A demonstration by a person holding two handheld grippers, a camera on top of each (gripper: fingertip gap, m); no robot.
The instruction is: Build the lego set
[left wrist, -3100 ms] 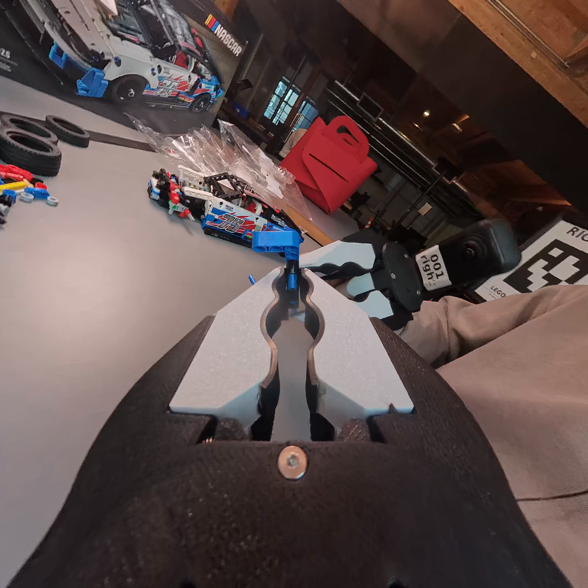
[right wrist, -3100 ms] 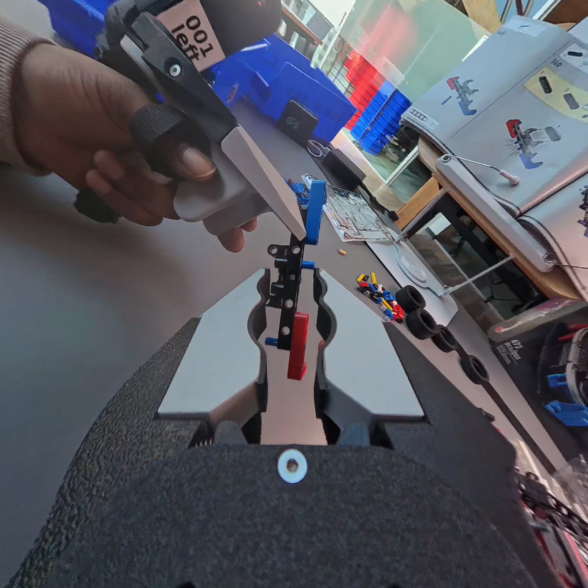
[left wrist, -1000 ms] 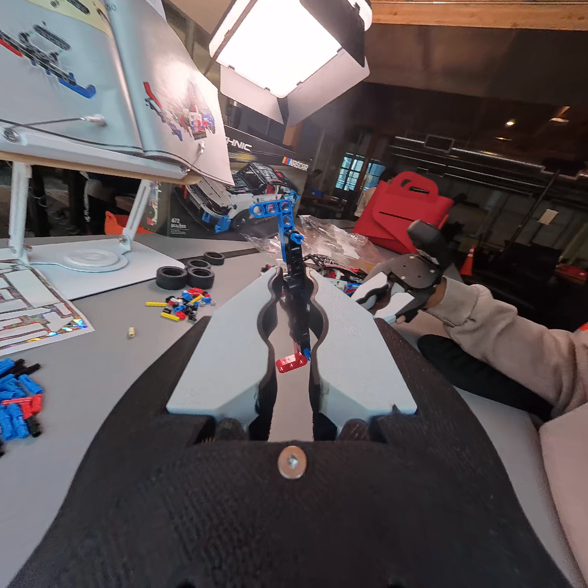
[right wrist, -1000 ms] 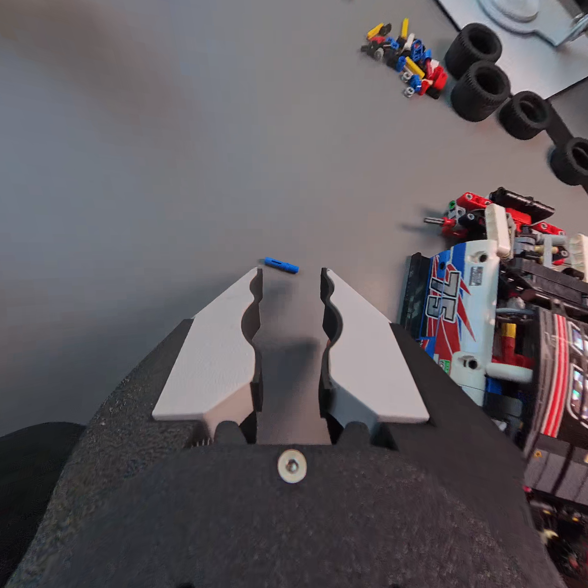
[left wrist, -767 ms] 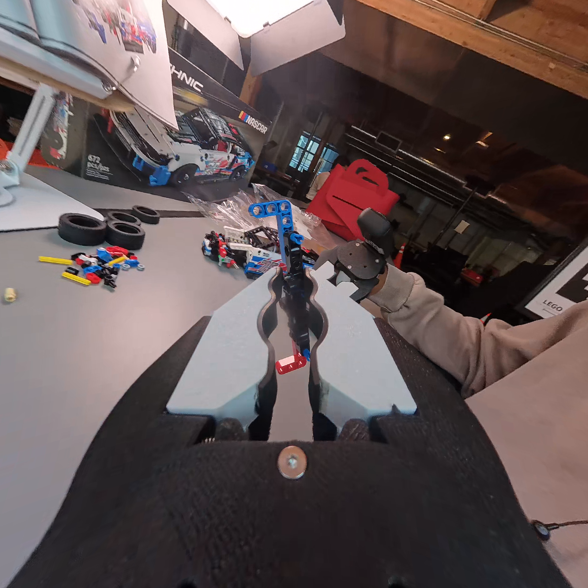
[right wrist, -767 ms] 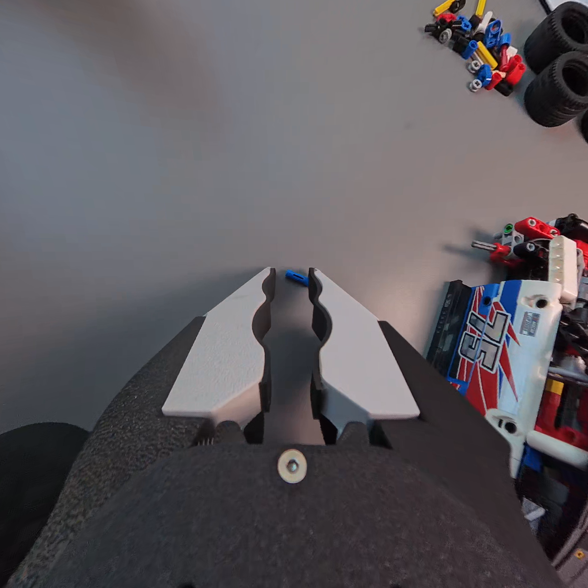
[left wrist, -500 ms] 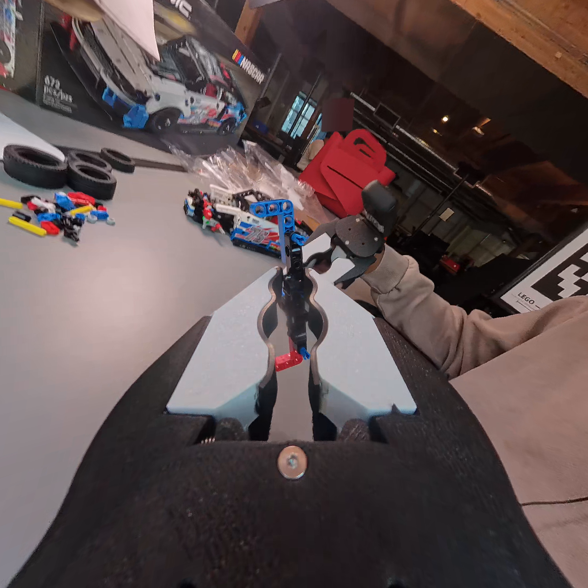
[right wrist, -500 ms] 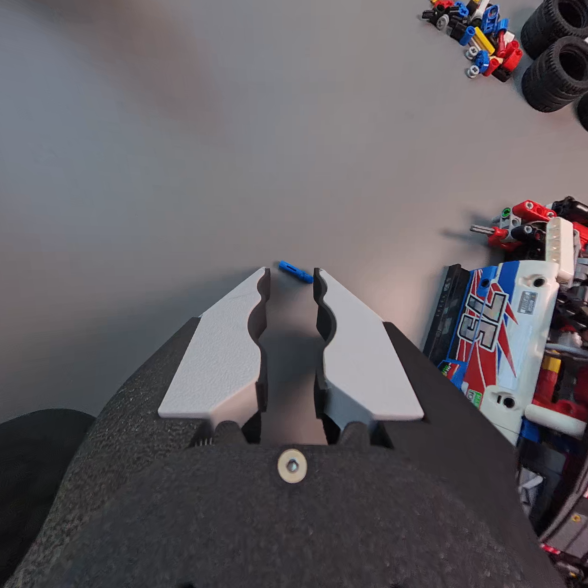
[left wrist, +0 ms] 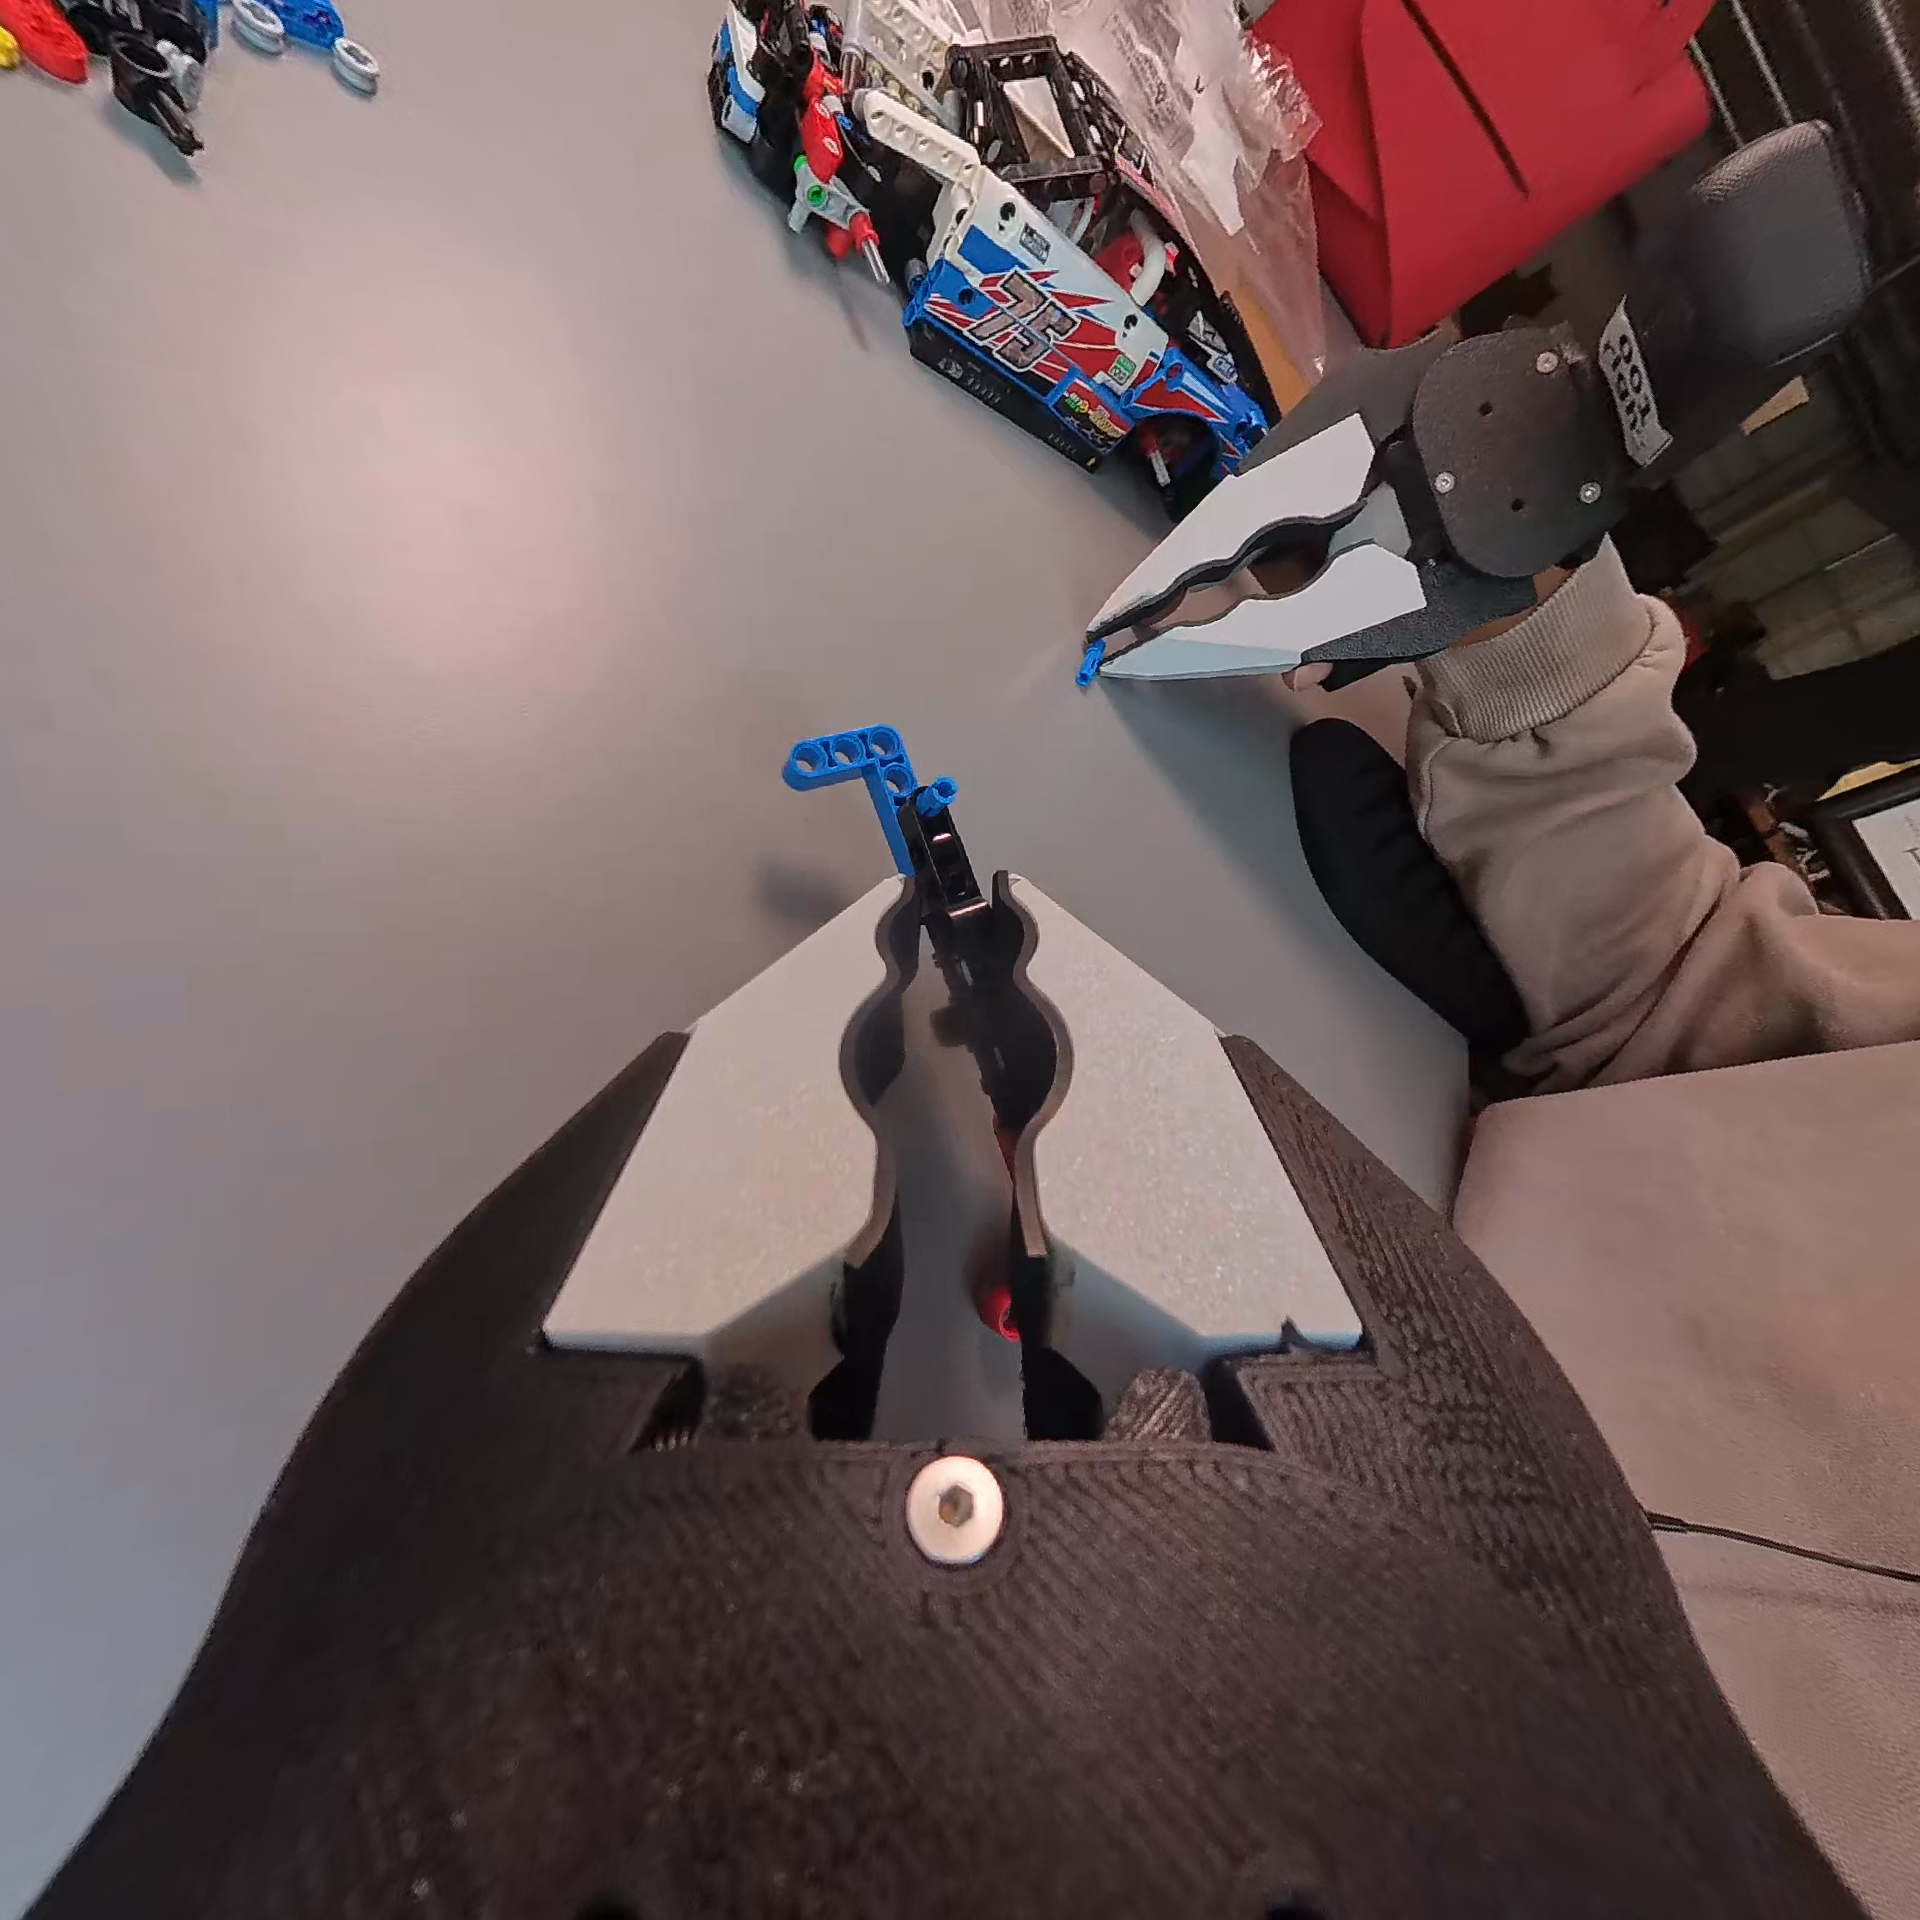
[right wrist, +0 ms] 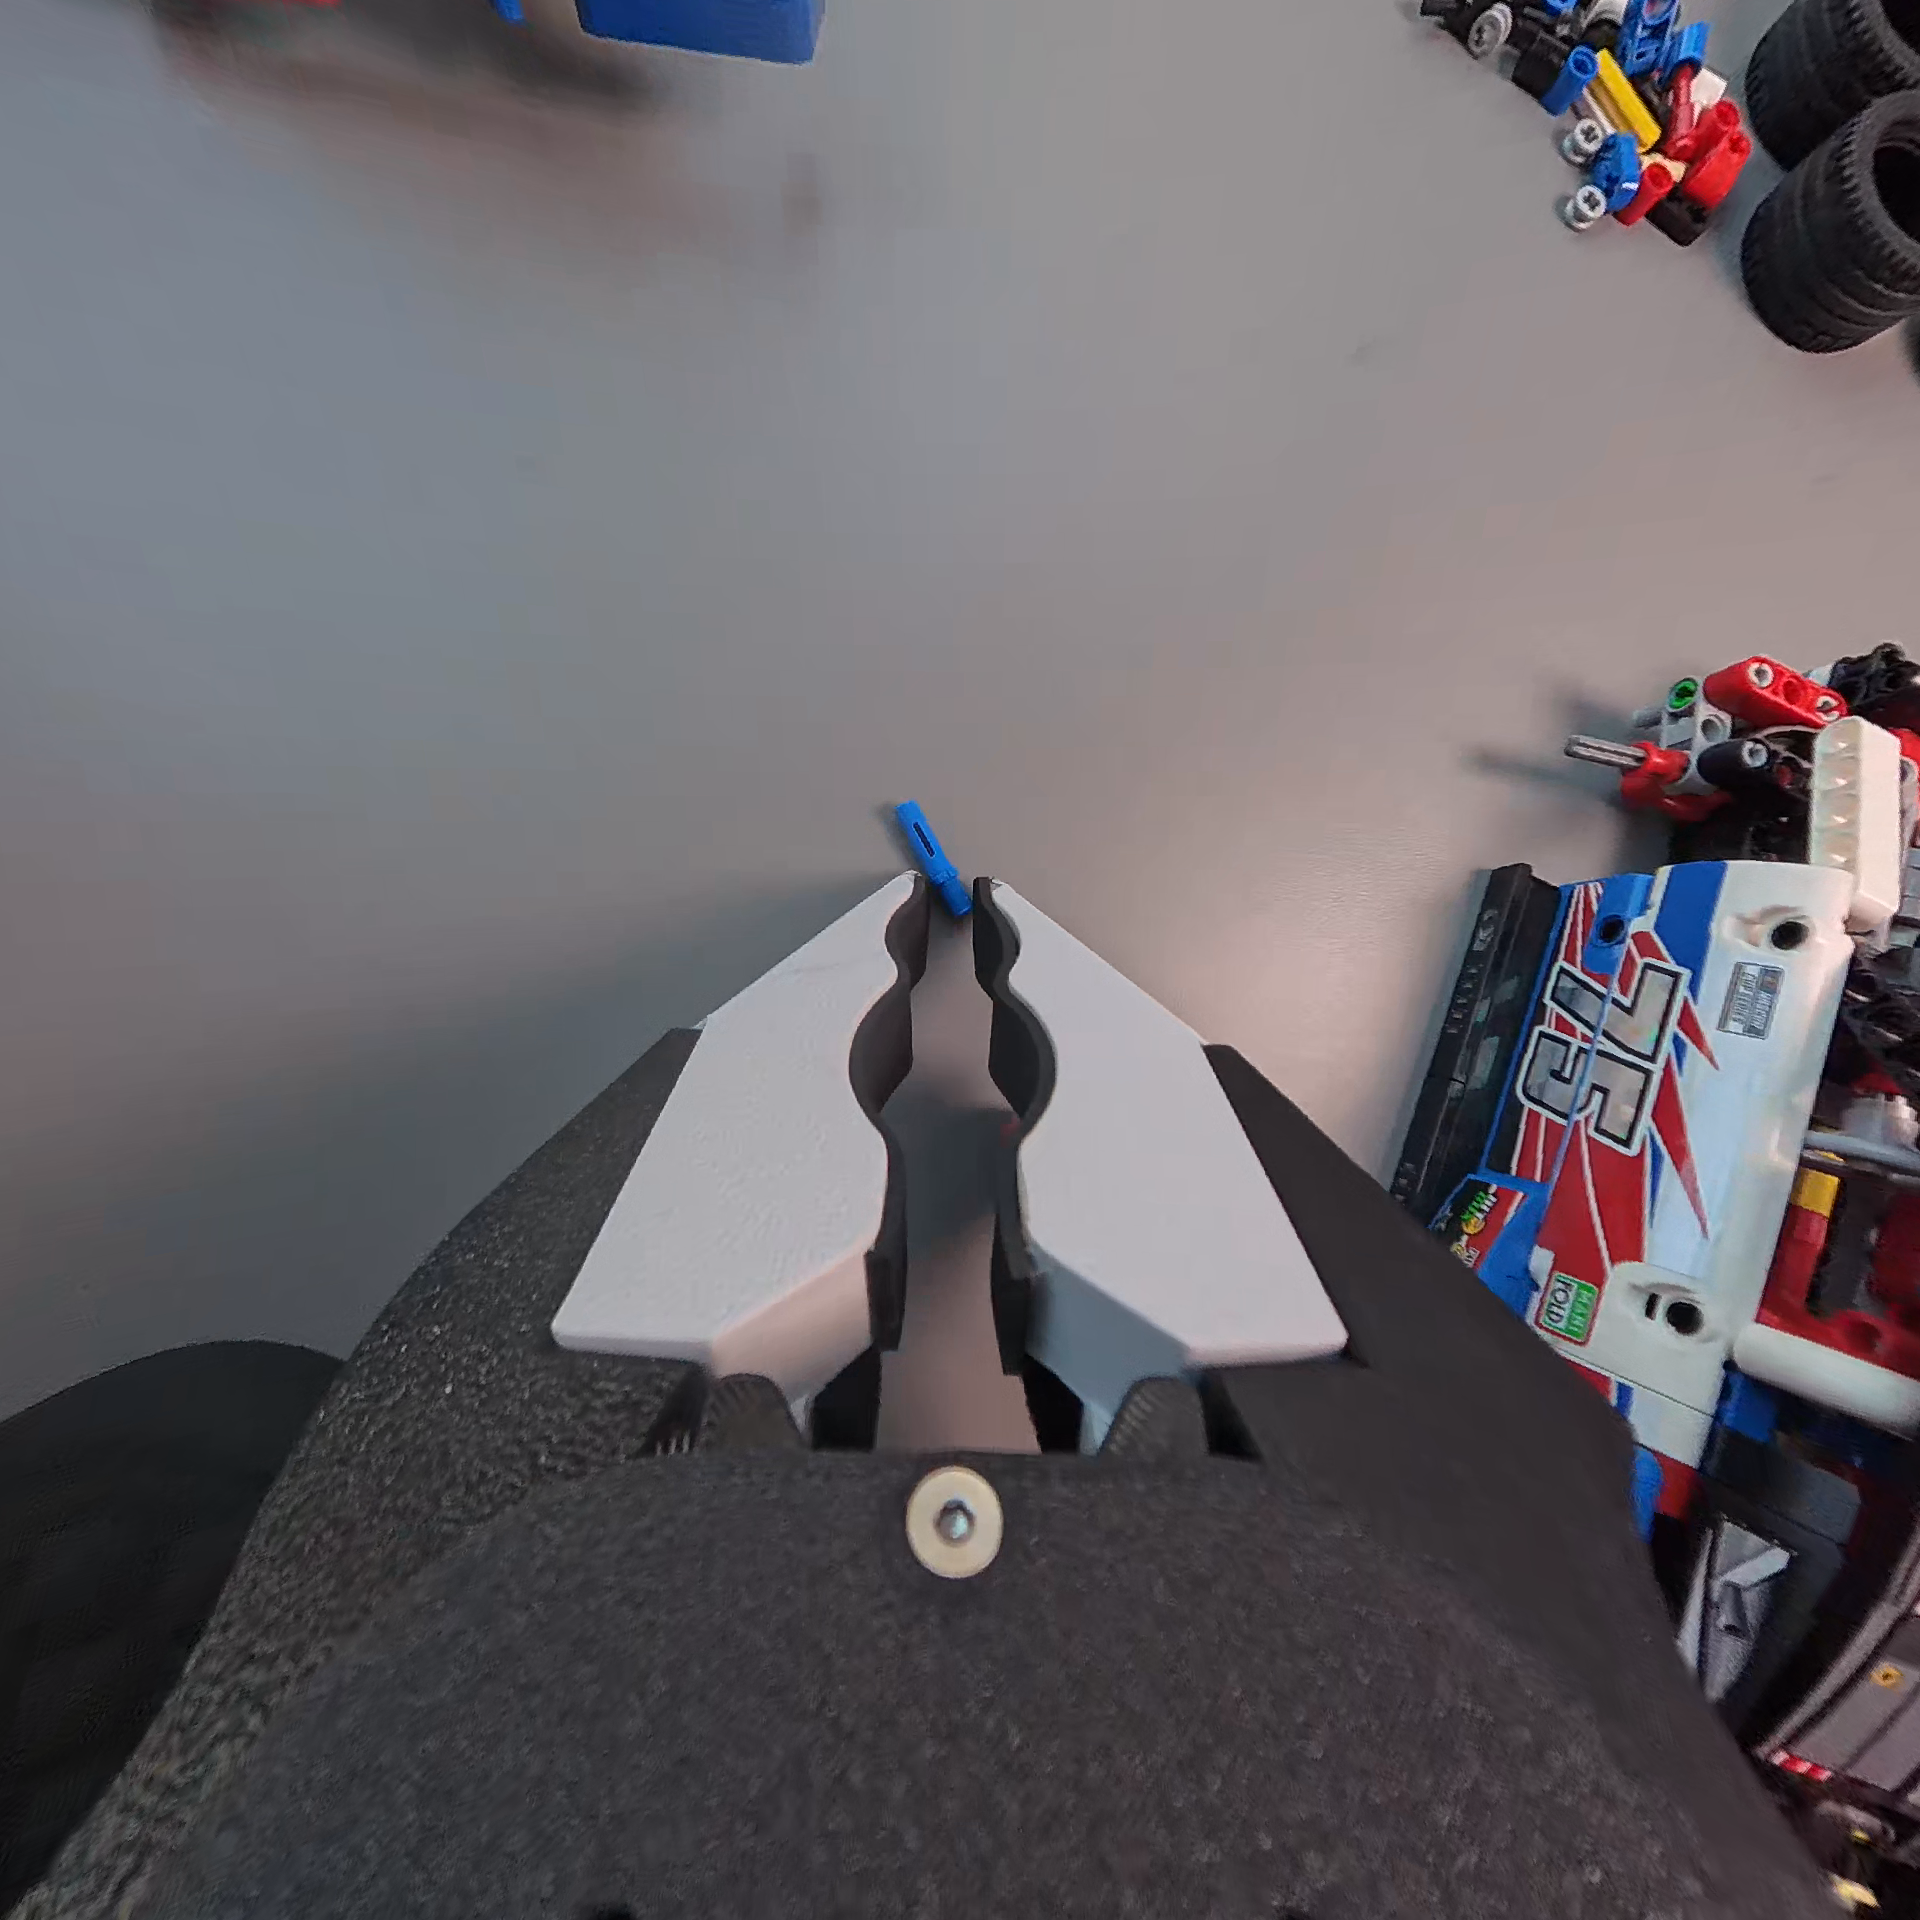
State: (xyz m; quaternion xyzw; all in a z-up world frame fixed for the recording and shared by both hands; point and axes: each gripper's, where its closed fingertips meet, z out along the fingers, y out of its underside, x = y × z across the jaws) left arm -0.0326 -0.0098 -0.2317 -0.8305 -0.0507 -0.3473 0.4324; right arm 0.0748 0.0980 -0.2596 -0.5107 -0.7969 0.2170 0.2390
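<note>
r gripper pinching blue pin at tips, l gripper clamping black-blue subassembly

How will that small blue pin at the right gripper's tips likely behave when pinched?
The blue pin looks round, so it may roll or twist. It is tiny and only its end sits between the right gripper tips, so it could slip out.
</note>
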